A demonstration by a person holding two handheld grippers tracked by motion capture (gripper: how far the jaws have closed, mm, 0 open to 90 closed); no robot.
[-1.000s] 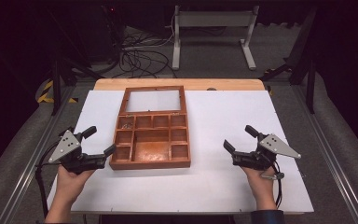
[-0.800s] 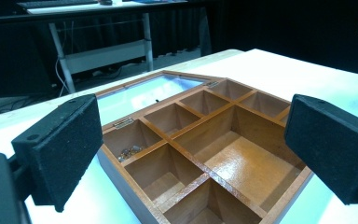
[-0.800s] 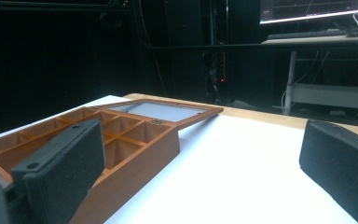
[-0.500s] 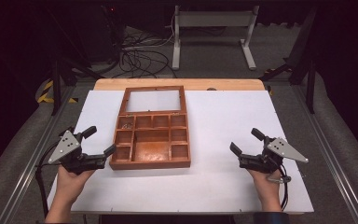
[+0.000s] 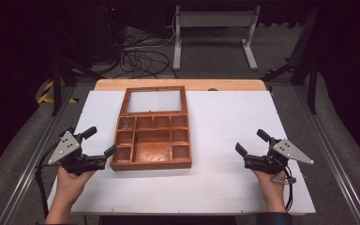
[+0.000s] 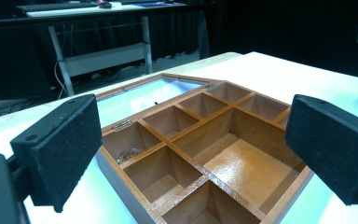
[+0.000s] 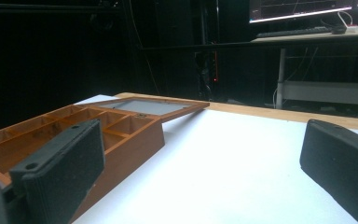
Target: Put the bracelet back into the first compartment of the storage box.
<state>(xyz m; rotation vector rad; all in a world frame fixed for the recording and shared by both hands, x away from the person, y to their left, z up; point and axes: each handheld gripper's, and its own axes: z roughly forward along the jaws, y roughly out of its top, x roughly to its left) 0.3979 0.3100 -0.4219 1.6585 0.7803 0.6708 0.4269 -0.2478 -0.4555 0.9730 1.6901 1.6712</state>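
A wooden compartment box [image 5: 152, 142] lies open on the white table, its glass lid [image 5: 154, 100] folded back flat behind it. In the left gripper view the box [image 6: 205, 158] is close ahead, with small metal bits [image 6: 128, 153] in its far left compartment. My left gripper [image 5: 99, 142] is open just left of the box's front corner, with nothing between its jaws. My right gripper [image 5: 251, 141] is open too, well to the right of the box over bare table. The right gripper view has the box [image 7: 98, 128] at its left.
The white table sheet [image 5: 225, 122] reaches a wooden edge strip [image 5: 178, 84] at the back. Behind the table are cables [image 5: 140, 58] on the floor and a metal stand [image 5: 213, 33]. Metal rails [image 5: 28, 178] run along both sides.
My right gripper has drifted right and slightly toward the front edge, farther from the box. The left gripper and the box have stayed put.
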